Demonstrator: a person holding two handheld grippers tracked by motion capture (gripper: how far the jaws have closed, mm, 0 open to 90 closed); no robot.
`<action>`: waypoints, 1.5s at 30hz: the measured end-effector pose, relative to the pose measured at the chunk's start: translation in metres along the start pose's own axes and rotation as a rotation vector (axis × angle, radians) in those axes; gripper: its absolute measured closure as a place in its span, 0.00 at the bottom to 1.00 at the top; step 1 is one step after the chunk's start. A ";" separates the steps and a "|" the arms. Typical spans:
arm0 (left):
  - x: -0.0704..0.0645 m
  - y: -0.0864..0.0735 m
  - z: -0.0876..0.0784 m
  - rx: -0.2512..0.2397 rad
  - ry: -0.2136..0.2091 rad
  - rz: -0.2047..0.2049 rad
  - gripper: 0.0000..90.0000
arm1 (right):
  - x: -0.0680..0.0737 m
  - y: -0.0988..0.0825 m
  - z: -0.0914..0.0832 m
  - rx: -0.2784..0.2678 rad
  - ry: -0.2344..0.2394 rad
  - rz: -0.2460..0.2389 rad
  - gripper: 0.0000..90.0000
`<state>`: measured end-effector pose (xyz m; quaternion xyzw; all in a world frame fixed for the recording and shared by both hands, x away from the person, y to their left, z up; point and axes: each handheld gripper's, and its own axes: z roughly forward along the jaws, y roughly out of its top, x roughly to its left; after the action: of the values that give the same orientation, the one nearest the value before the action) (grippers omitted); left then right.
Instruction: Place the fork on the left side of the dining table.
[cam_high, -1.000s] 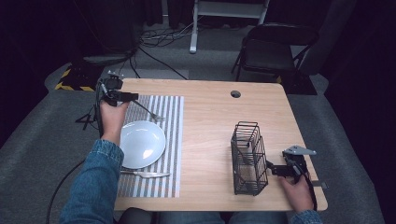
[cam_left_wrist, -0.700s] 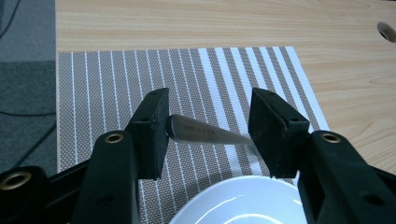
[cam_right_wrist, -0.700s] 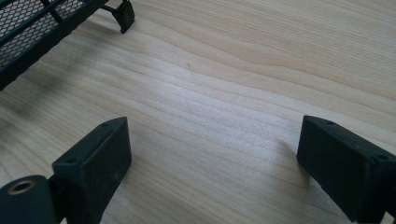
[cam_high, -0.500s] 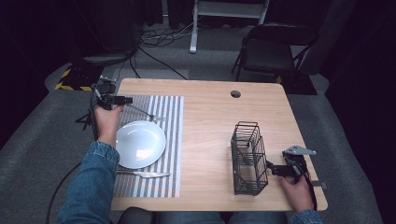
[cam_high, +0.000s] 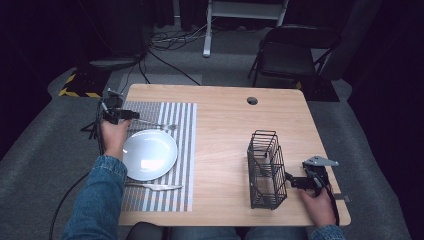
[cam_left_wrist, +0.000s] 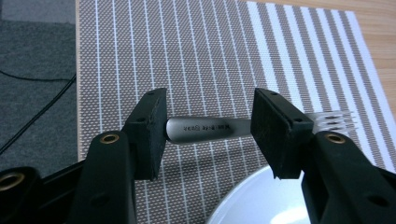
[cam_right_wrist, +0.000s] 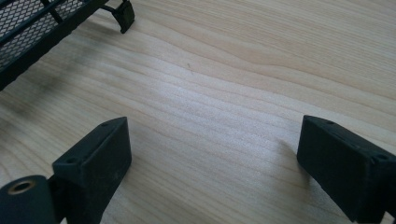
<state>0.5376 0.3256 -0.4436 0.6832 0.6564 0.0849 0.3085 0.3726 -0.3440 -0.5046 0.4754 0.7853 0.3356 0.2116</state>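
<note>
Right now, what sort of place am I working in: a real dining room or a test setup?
Most likely a studio or lab staged as a dining spot. A wooden table carries a striped placemat with a plate, fork and knife, yet black curtains, loose floor cables and a folding chair surround it.

The fork (cam_left_wrist: 205, 129) handle carries a small stamped line of marks in the left gripper view, running along the metal, but it is too fine and blurred to read. No other writing, label, brand or number can be made out anywhere.
</note>
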 end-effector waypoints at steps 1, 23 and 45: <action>0.001 0.000 0.001 0.000 -0.001 -0.003 0.52 | 0.000 0.000 0.000 0.000 0.000 0.000 0.11; 0.000 -0.002 -0.009 -0.047 0.025 0.006 0.48 | 0.000 0.000 0.000 0.000 0.001 0.000 0.11; -0.078 -0.028 -0.107 -0.213 -0.063 0.218 0.47 | 0.000 0.000 0.000 0.000 0.005 -0.003 0.11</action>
<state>0.4481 0.2834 -0.3511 0.7161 0.5556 0.1657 0.3887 0.3731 -0.3442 -0.5046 0.4735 0.7864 0.3366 0.2101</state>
